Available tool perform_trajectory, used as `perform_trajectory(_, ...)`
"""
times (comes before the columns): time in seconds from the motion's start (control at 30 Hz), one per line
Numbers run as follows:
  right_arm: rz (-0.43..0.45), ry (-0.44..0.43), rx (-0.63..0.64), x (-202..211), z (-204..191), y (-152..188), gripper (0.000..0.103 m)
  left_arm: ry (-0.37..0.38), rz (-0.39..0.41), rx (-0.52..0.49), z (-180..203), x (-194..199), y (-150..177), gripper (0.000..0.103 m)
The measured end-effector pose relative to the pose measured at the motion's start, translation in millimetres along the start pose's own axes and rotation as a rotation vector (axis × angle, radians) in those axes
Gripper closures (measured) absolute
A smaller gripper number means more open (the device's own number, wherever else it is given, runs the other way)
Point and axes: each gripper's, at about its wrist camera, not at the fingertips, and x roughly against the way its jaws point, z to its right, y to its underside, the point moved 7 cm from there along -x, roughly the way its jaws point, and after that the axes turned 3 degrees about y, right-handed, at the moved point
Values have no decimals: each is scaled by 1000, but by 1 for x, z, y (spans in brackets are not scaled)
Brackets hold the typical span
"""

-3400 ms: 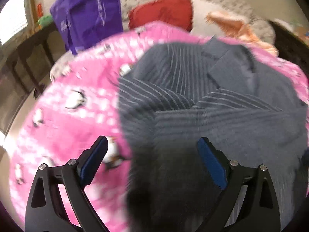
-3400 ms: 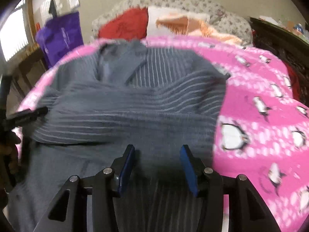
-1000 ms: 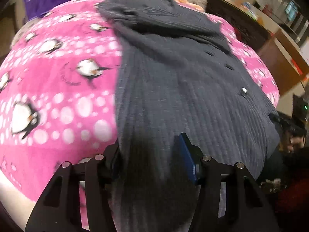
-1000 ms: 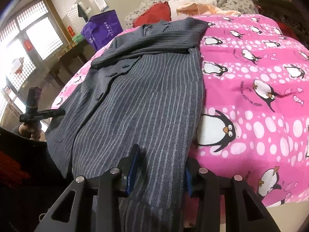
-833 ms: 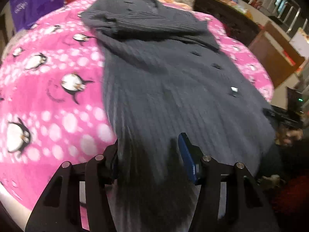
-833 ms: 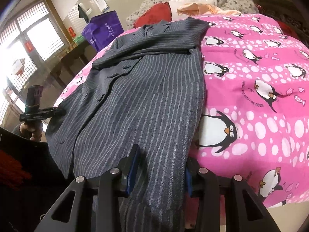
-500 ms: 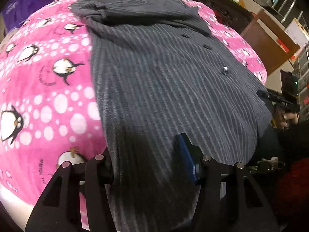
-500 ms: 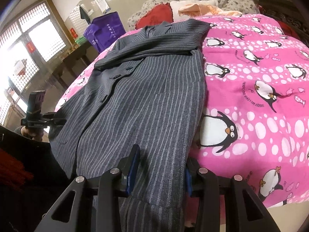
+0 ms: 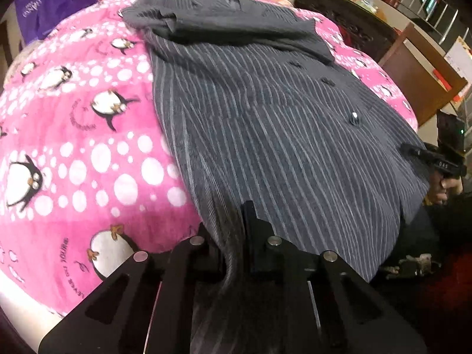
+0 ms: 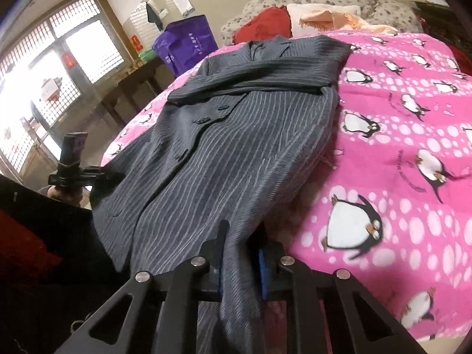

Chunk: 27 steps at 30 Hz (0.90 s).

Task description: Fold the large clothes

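A dark grey pinstriped coat (image 9: pixel 265 118) (image 10: pixel 236 147) lies lengthwise on a pink penguin blanket (image 9: pixel 73 147) (image 10: pixel 398 118), sleeves folded across its chest at the far end. My left gripper (image 9: pixel 228 221) is closing its jaws on the coat's near left hem edge, with the cloth bunched between the pads. My right gripper (image 10: pixel 240 236) is closing on the near right hem edge, fabric pinched between its blue pads (image 10: pixel 262 261). Each gripper shows in the other's view, held by a hand at the opposite hem corner: the right gripper (image 9: pixel 436 165) and the left gripper (image 10: pixel 76 177).
Red and peach pillows (image 10: pixel 295 20) lie at the bed's head. A purple bag (image 10: pixel 185 44) stands by a dark side table (image 10: pixel 132 88) at the window side. Dark wooden furniture (image 9: pixel 413 67) lines the other side. The blanket's near edge drops off just below the grippers.
Both grippers' jaws have shut onto the coat's hem, which lay loosely between them half a second ago. Neither hand has shifted much.
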Motion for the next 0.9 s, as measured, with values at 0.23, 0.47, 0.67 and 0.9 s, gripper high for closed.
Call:
perform_trajectory(0.23, 137, -108, -76, 47, -14, -3, 99, 42, 166, 91, -4, 58, 4, 99)
perform_trajectory(0.47, 218, -210, -126, 93, -38, 6, 99, 126, 231, 173, 0, 102, 26, 99)
perform_trajectory(0.67, 299, -216, -159, 108, -37, -19, 99, 226, 365, 247, 10, 127, -11, 99)
perform_trajectory(0.9, 414, -77, -301, 83, 38, -108, 99, 141, 495, 407, -37, 123, -109, 99)
